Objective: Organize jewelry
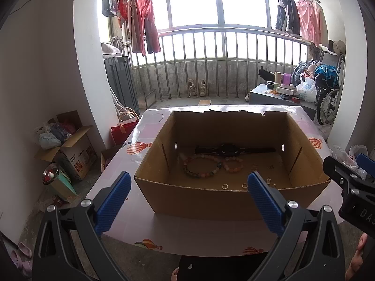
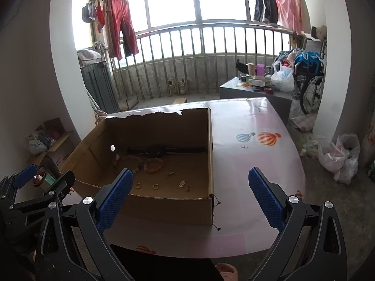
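Note:
An open cardboard box (image 1: 194, 199) (image 2: 164, 208) sits on the pink balloon-print table (image 1: 145, 138) (image 2: 253, 164). Inside lie a black watch (image 1: 230, 149) (image 2: 155, 151), two bead bracelets (image 1: 202, 165) (image 2: 153, 165), two gold rings (image 1: 225, 186) (image 2: 155, 186) and small earrings (image 2: 182, 183). A thin star chain (image 2: 216, 207) hangs over the box's near right corner. My left gripper (image 1: 187, 201) hovers open before the box's near wall, holding nothing. My right gripper (image 2: 191, 199) hovers open over the near right corner, also holding nothing.
Cardboard boxes and bags (image 1: 65, 145) stand on the floor at the left. A low grey cabinet with clutter (image 2: 255, 86), a wheelchair (image 2: 311, 84) and plastic bags (image 2: 339, 157) lie to the right. A balcony railing (image 1: 211, 63) stands behind the table.

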Demonstrator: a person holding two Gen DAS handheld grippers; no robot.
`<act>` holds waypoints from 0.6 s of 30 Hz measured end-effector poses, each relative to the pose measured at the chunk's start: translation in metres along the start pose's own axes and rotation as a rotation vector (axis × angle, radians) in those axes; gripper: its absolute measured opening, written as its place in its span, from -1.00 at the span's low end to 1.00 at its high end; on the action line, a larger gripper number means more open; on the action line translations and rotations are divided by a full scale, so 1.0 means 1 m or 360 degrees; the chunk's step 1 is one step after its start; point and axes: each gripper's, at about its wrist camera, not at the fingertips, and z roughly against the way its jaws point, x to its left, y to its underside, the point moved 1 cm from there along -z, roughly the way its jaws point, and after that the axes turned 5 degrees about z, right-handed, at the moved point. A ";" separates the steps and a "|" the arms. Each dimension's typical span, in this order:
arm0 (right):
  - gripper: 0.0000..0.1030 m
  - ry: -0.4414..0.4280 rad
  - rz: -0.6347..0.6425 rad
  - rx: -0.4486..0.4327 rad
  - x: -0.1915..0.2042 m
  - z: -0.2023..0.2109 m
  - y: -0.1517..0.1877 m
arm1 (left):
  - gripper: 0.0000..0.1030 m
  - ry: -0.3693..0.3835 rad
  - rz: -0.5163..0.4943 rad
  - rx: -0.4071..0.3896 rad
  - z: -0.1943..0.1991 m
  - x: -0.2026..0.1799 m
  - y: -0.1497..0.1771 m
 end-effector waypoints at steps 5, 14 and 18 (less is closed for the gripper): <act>0.84 0.0045 0.0017 0.0043 -0.001 -0.006 0.001 | 0.89 -0.0004 -0.0003 -0.0003 0.000 0.001 0.001; 0.84 0.0035 0.0017 0.0028 -0.002 -0.002 -0.001 | 0.89 -0.0006 -0.0001 0.0001 0.001 0.000 0.001; 0.84 0.0037 0.0020 0.0030 -0.001 -0.002 -0.001 | 0.89 -0.0003 0.0001 -0.0004 0.001 -0.001 0.001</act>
